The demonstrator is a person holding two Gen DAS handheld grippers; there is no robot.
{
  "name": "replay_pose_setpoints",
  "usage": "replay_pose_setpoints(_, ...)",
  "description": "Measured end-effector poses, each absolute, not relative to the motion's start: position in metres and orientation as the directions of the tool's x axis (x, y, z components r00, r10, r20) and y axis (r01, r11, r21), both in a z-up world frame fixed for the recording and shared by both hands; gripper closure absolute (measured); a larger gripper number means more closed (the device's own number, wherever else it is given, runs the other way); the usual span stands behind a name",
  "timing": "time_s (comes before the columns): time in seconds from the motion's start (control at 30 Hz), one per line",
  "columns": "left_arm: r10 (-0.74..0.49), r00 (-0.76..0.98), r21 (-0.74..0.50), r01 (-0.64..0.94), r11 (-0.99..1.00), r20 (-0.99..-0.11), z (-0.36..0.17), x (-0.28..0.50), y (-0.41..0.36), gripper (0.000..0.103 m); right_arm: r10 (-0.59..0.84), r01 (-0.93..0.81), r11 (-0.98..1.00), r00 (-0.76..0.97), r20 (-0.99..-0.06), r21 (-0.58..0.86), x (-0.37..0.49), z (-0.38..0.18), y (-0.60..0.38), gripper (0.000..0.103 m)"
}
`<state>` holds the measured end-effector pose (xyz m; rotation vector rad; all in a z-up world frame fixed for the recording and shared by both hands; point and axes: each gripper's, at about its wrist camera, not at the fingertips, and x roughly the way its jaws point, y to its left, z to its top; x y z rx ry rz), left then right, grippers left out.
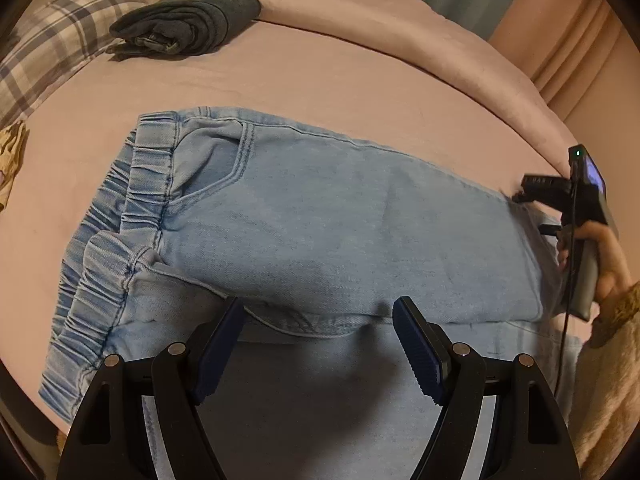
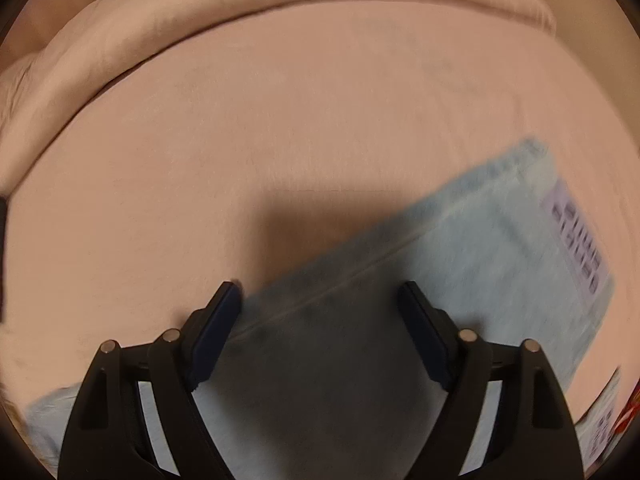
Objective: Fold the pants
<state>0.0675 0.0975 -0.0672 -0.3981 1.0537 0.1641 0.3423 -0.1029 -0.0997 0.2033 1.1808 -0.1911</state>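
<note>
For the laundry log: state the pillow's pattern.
The pillow is plaid, grey-blue and cream; the left wrist view shows it best.

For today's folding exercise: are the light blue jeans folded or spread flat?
Partly folded: the light blue jeans lie leg over leg, still full length.

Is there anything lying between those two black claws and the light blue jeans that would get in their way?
Nothing visible does. The left gripper hangs open right over the jeans, and the right gripper is open above a leg end. The folded dark garment lies apart, farther back on the bed.
</note>
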Motion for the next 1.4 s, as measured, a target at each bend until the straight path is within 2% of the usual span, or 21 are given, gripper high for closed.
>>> replay_pose_setpoints(0.03,-0.059,0.492,-0.243,-0.319,0.916,-0.869,-0.067,0.067,0.098,0.025,-0.057,0.256,0.966,0.384,-0.922,0.046,0.34,-0.098,-0.102,0.042)
replay_pose_setpoints(0.07,-0.064,0.495,-0.25,-0.319,0.914,-0.866,-0.065,0.067,0.098,0.025,-0.061,0.257,0.965,0.404,-0.913,0.049,0.337,-0.095,-0.104,0.062)
replay_pose_setpoints(0.13,-0.074,0.506,-0.265,-0.317,0.911,-0.859,-0.062,0.067,0.099,0.025,-0.002,0.257,0.958,0.452,-0.892,0.128,0.328,-0.091,-0.115,0.074)
replay_pose_setpoints(0.17,-0.081,0.513,-0.274,-0.313,0.91,-0.855,-0.061,0.068,0.101,0.025,0.051,0.25,0.95,0.467,-0.883,0.187,0.323,-0.089,-0.123,0.088)
replay_pose_setpoints(0.2,-0.091,0.52,-0.286,-0.308,0.907,-0.849,-0.059,0.068,0.102,0.025,0.093,0.238,0.944,0.476,-0.875,0.23,0.319,-0.087,-0.127,0.092)
replay_pose_setpoints(0.33,-0.13,0.566,-0.353,-0.305,0.884,-0.814,-0.045,0.066,0.111,0.025,0.208,0.168,0.911,0.6,-0.772,0.376,0.274,-0.052,-0.14,0.096)
replay_pose_setpoints(0.43,-0.151,0.603,-0.406,-0.313,0.859,-0.784,-0.035,0.064,0.117,0.025,0.304,0.082,0.866,0.698,-0.649,0.494,0.218,-0.016,-0.151,0.096)
replay_pose_setpoints(0.53,-0.158,0.624,-0.436,-0.323,0.84,-0.765,-0.028,0.064,0.123,0.025,0.341,0.003,0.85,0.758,-0.556,0.526,0.154,0.004,-0.157,0.096)
replay_pose_setpoints(0.63,-0.173,0.629,-0.461,-0.329,0.824,-0.757,-0.025,0.07,0.129,0.025,0.371,-0.032,0.827,0.782,-0.501,0.562,0.102,0.004,-0.169,0.097)
replay_pose_setpoints(0.8,-0.215,0.641,-0.509,-0.315,0.801,-0.737,-0.021,0.088,0.131,0.025,0.344,-0.019,0.871,0.738,-0.58,0.491,0.065,-0.037,-0.16,0.097)
replay_pose_setpoints(0.9,-0.211,0.599,-0.474,-0.323,0.819,-0.772,-0.029,0.111,0.127,0.025,0.361,0.007,0.862,0.694,-0.623,0.507,0.067,-0.063,-0.161,0.097)
replay_pose_setpoints(1.1,-0.274,0.52,-0.494,-0.35,0.796,-0.809,-0.052,0.161,0.126,0.025,0.358,0.0,0.868,0.693,-0.625,0.497,0.07,-0.064,-0.16,0.097)
replay_pose_setpoints(1.13,-0.271,0.5,-0.488,-0.375,0.788,-0.822,-0.058,0.167,0.128,0.03,0.358,-0.003,0.87,0.693,-0.626,0.493,0.068,-0.064,-0.16,0.097)
replay_pose_setpoints(1.17,-0.265,0.495,-0.485,-0.393,0.781,-0.827,-0.06,0.168,0.128,0.043,0.356,-0.005,0.872,0.692,-0.628,0.489,0.065,-0.066,-0.162,0.097)
replay_pose_setpoints(1.2,-0.257,0.492,-0.479,-0.402,0.78,-0.832,-0.062,0.169,0.13,0.08,0.355,-0.002,0.872,0.692,-0.629,0.49,0.064,-0.066,-0.163,0.097)
replay_pose_setpoints(1.23,-0.273,0.481,-0.485,-0.398,0.779,-0.833,-0.062,0.168,0.13,0.087,0.357,-0.004,0.871,0.69,-0.629,0.491,0.063,-0.067,-0.164,0.097)
replay_pose_setpoints(1.4,-0.274,0.577,-0.503,-0.284,0.816,-0.77,-0.022,0.115,0.122,0.089,0.322,-0.02,0.897,0.714,-0.622,0.442,0.058,-0.055,-0.169,0.097)
